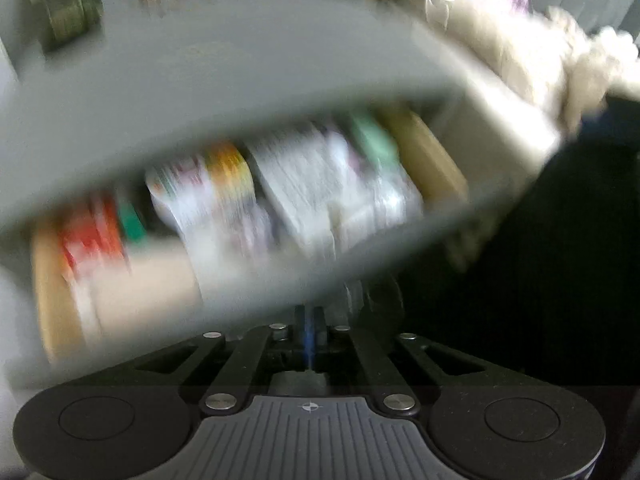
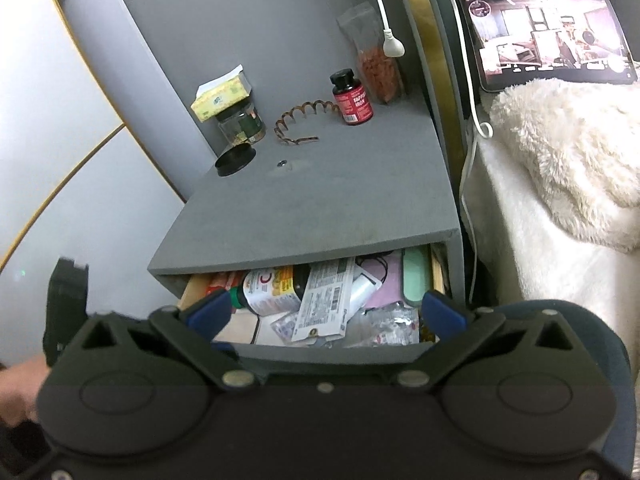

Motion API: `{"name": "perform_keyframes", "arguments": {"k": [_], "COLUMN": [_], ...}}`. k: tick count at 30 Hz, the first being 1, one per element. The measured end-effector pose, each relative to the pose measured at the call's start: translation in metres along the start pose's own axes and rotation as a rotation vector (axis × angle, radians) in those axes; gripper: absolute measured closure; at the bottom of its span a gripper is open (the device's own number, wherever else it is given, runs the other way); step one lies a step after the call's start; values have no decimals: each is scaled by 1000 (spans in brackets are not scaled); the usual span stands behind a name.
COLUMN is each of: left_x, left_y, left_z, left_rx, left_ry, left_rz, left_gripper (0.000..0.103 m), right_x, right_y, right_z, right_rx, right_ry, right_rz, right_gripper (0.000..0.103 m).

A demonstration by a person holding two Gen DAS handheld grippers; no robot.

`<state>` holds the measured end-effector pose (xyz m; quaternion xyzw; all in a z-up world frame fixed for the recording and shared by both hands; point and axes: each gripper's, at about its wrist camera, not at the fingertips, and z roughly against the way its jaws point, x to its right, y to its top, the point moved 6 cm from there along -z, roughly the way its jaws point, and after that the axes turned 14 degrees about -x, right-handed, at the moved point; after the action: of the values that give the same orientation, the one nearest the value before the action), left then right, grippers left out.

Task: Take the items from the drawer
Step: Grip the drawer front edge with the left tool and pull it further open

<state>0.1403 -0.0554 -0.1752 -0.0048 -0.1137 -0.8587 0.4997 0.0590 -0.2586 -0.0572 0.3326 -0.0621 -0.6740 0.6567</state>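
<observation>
The small red bottle with black cap [image 2: 351, 98], far on the grey nightstand top [image 2: 320, 200], reads "SUPPORT IRON".

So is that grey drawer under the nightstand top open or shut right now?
Open. The drawer is pulled out from under the grey nightstand top, so its cluttered contents show, like the vitamin bottle and a printed leaflet.

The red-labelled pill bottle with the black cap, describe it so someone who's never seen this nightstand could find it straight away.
Start at the grey nightstand top above the open drawer. Toward its back right stands the small red-labelled pill bottle with a black cap, between the brown wavy hair comb and the clear pouch of reddish pieces. It is the only red thing standing upright there.
</observation>
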Motion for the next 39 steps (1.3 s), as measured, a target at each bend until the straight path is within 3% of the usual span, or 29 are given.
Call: {"name": "perform_keyframes", "arguments": {"k": [2,4,5,6,7,11,13,17,20,23,26,39], "left_x": [3,-1,-3,-4,-8,-27,-31,-16,-3,-12,-17,-10], "left_y": [3,13,19,23,29,40,37,30,28,22,18,18], "left_z": [17,34,41,41,37,7,-11,-17,-18,-17,-17,-14], "left_rx": [122,180,207,206,198,130,60,72,76,75,61,52], "left_ry": [60,38,28,42,74,131,131,169,233,159,114,149], "left_rz": [-16,26,49,52,59,132,127,94,69,134,137,117], "left_gripper": [103,103,97,88,85,84,87,103,103,103,103,103], "right_x": [-2,-4,-5,-5,-6,-10,-10,-9,-10,-11,-10,-12], "right_y": [-2,-3,-3,-3,-3,-1,-2,-3,-2,-3,-3,-5], "right_z": [1,2,2,2,1,-1,0,5,3,3,5,5], "right_rx": [1,1,0,0,-1,-7,-6,8,6,3,7,0], "right_ry": [-5,-11,-14,-18,-23,-34,-36,-17,-23,-30,-24,-47], "right_rz": [7,16,19,23,26,42,45,36,38,45,41,49], "right_gripper": [0,0,0,0,0,0,0,0,0,0,0,0]}}
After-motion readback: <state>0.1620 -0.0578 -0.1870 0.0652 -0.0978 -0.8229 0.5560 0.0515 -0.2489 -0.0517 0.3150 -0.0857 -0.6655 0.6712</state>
